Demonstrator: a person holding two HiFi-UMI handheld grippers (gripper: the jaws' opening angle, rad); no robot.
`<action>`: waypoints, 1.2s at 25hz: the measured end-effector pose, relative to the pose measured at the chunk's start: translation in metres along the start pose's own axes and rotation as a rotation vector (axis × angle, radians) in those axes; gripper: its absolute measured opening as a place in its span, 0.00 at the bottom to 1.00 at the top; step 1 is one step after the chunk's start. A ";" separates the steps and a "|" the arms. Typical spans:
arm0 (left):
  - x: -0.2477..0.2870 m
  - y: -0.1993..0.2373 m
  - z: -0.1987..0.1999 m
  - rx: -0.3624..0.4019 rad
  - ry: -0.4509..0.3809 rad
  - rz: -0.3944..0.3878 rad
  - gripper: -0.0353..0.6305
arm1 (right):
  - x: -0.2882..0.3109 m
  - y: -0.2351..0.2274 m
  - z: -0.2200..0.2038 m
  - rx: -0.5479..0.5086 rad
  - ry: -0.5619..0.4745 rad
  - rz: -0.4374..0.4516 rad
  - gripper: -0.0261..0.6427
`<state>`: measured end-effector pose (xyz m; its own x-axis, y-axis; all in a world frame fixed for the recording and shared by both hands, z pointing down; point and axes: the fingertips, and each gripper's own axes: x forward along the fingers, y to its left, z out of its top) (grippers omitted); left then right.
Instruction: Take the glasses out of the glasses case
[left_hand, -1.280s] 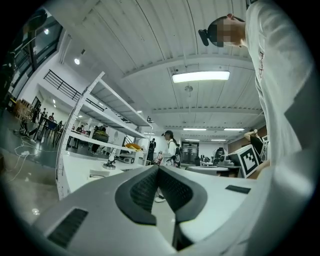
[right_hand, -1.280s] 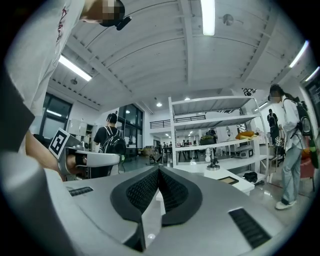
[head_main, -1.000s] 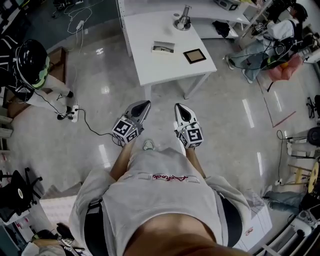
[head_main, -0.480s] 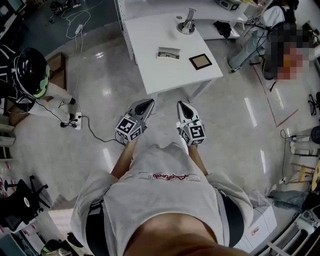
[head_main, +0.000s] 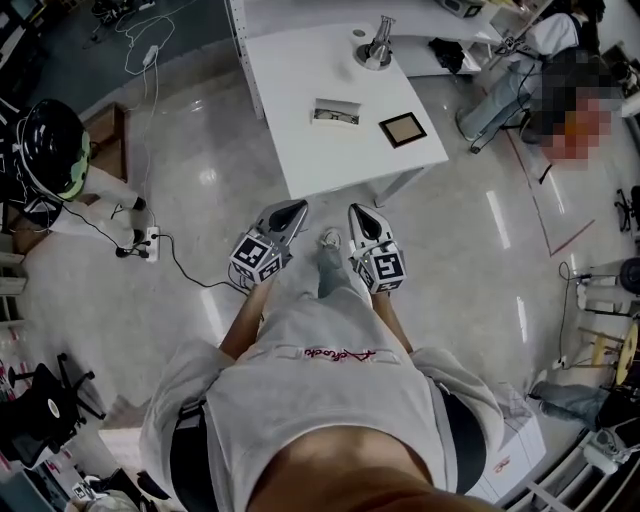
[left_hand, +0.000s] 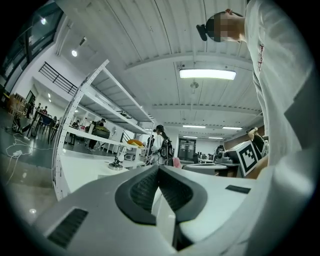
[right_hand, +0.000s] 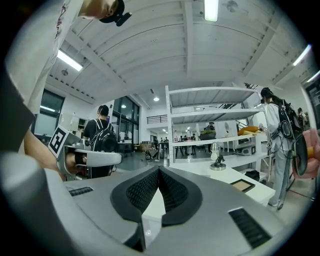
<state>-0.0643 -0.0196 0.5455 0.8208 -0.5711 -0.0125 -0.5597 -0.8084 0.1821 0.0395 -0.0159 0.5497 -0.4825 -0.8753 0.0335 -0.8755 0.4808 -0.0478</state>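
Left gripper (head_main: 292, 206) and right gripper (head_main: 357, 211), two in all, both clenched empty, face one white table (head_main: 300, 130) carrying one glasses case (head_main: 335, 112) and one small frame (head_main: 402, 129), glossy floor (head_main: 450, 240) all around.

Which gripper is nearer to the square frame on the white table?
Right. In the head view, the right gripper is over the floor, short of the table edge nearest the square frame; the left gripper is beside it, farther to the left.
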 end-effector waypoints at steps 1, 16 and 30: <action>0.004 0.003 -0.002 -0.004 0.003 0.004 0.04 | 0.004 -0.003 -0.001 0.002 0.000 0.001 0.04; 0.105 0.090 0.025 0.009 0.005 0.060 0.04 | 0.109 -0.087 0.018 0.014 -0.017 0.080 0.04; 0.199 0.146 0.038 0.013 0.006 0.110 0.04 | 0.185 -0.170 0.020 0.052 -0.016 0.134 0.04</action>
<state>0.0131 -0.2565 0.5323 0.7551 -0.6555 0.0122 -0.6477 -0.7430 0.1688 0.1001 -0.2607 0.5442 -0.5941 -0.8044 0.0079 -0.8006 0.5903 -0.1026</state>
